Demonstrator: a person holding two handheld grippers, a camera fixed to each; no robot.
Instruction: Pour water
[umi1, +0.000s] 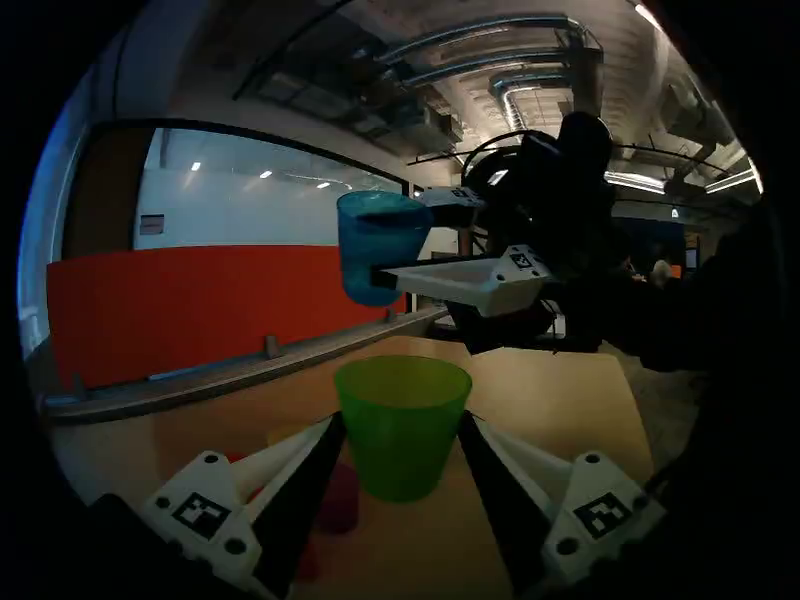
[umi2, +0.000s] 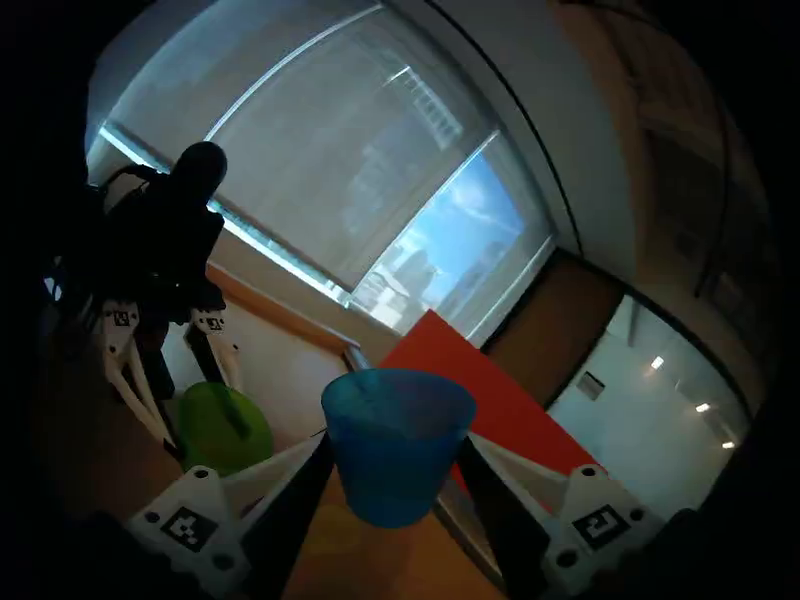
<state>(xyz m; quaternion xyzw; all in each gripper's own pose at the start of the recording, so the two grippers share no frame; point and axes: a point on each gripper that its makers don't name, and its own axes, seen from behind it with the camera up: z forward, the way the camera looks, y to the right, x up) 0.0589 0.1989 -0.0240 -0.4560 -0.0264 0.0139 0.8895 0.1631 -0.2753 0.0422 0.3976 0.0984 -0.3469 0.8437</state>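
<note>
A green cup (umi1: 402, 425) stands upright between my left gripper's (umi1: 402, 445) fingers, which press on both its sides just above the wooden table (umi1: 560, 395). My right gripper (umi1: 400, 272) holds a blue cup (umi1: 377, 245) up in the air beyond and above the green one. In the right gripper view the blue cup (umi2: 396, 442) sits clamped in my right gripper (umi2: 396, 470), tilted with the whole view. Lower left there, the green cup (umi2: 222, 428) is gripped by my left gripper (umi2: 190, 395). I cannot make out water in either cup.
A small purple object (umi1: 338, 497) and something red (umi1: 240, 462) lie on the table by my left finger. An orange wall panel (umi1: 190, 300) and a ledge (umi1: 250, 365) run behind the table. A person's dark sleeve (umi1: 640, 320) holds the right gripper. A large window (umi2: 380, 190) spans the far wall.
</note>
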